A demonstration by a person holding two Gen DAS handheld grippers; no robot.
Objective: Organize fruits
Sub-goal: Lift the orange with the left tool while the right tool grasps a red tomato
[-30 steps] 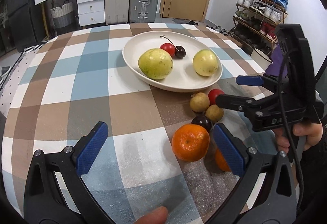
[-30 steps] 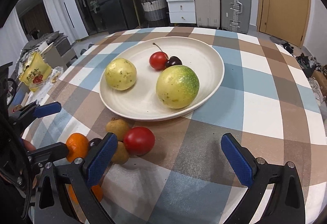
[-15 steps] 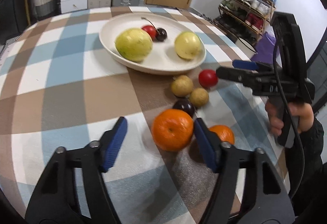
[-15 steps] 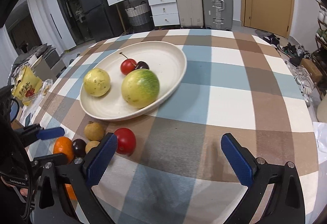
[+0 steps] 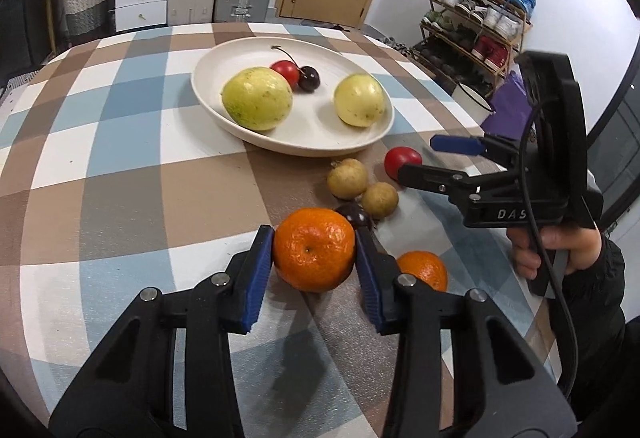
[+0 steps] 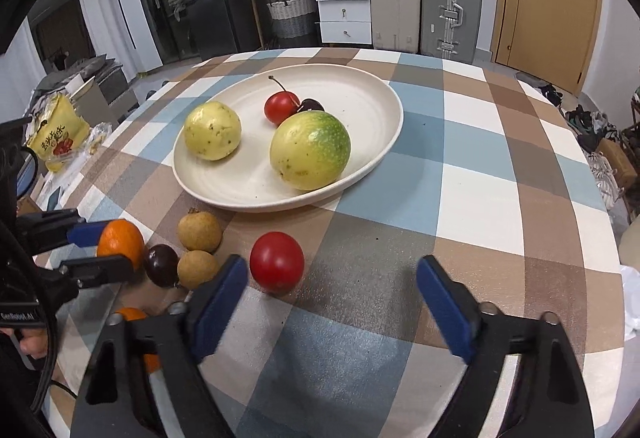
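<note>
Nearest in the left wrist view, the left tongs [image 5: 314,264] are closing on the large orange [image 5: 314,249], which sits on the bench [image 5: 120,198]; both blue pads [image 5: 260,274] lie against its sides, so the fruit is grasped between them. Just to the right of it a smaller orange [image 5: 424,270] rests on the checked cloth. Directly behind the large orange lies a dark cherry [image 5: 354,215], touching or almost touching it, and beyond that two tan longans [image 5: 362,188] sit side by side.

In the right wrist view, the right tongs [image 6: 332,294] are also closing, yet their pads stand well apart and press on nothing. The red tomato [image 6: 277,262] lies on the bench just beside the left pad, within the gap but untouched. A hand [image 5: 556,250] in a dark sleeve grips the handle of these tongs at the right of the left wrist view.

Farther back stands the cream plate [image 6: 360,94], near the loose fruits but apart from them. It holds a yellow-green passion fruit [image 6: 310,150], a paler yellow fruit [image 6: 212,130], a small red cherry tomato [image 6: 282,108] and a dark cherry with stem [image 6: 312,105], the last two touching behind the larger fruits.
</note>
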